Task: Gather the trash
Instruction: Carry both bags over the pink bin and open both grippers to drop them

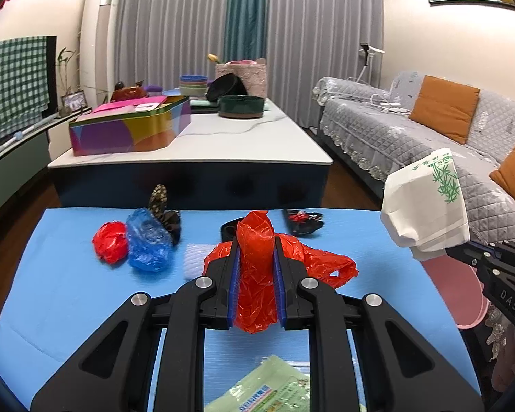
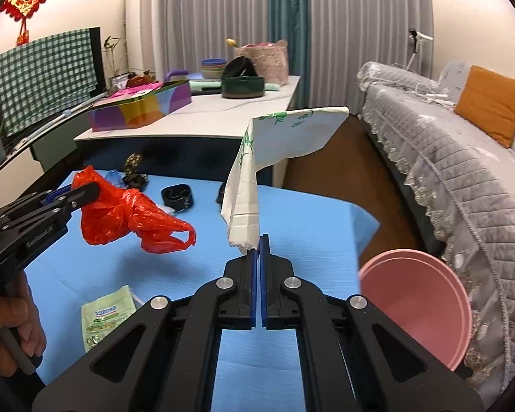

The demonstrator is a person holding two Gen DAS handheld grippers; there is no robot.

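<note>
My left gripper (image 1: 256, 247) is shut on a crumpled red plastic bag (image 1: 257, 274), held in the air above the blue mat (image 1: 68, 292); the bag (image 2: 134, 216) hangs from that gripper (image 2: 91, 189) at the left of the right wrist view. My right gripper (image 2: 259, 240) is shut on the bottom edge of a white paper bag with green bamboo print (image 2: 281, 144), which stands up above the mat; the same paper bag (image 1: 425, 199) shows at the right of the left wrist view. A pink bin (image 2: 415, 305) sits low beside the mat's right edge.
On the mat lie a red wad (image 1: 110, 242), a blue plastic wad (image 1: 147, 240), a dark patterned cloth (image 1: 163, 206), a black item (image 2: 176, 197), a bubble wrap piece (image 1: 194, 261) and a green packet (image 2: 106, 316). A white table (image 1: 223, 144) stands behind, a grey sofa (image 2: 446, 158) to the right.
</note>
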